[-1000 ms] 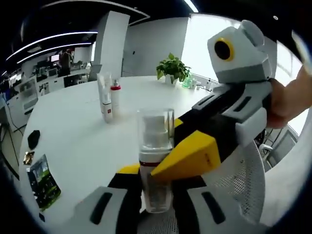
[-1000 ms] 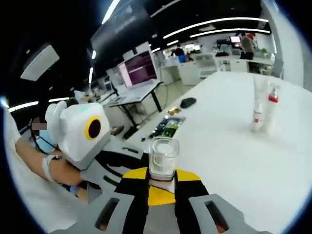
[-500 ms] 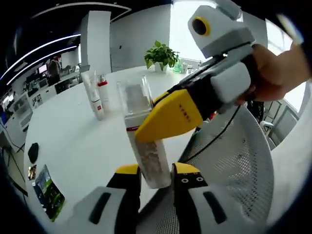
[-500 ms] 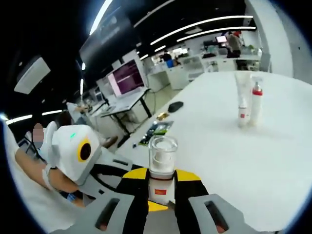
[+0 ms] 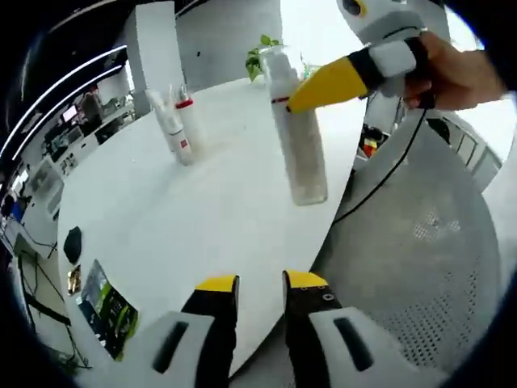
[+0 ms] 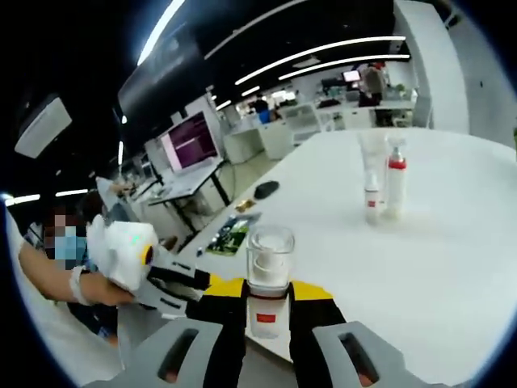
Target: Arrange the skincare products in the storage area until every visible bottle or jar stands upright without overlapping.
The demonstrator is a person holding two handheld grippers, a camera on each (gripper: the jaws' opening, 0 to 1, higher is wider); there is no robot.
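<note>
Nearest us, our left gripper (image 5: 250,284) hangs released and empty below the table edge, while our right gripper (image 6: 266,293) clamps the clear pump bottle (image 6: 269,279) by its neck, above the white table (image 5: 210,202). We should lower it gently upright, just beside the two bottles (image 6: 381,184) farther across, without touching them.
</note>
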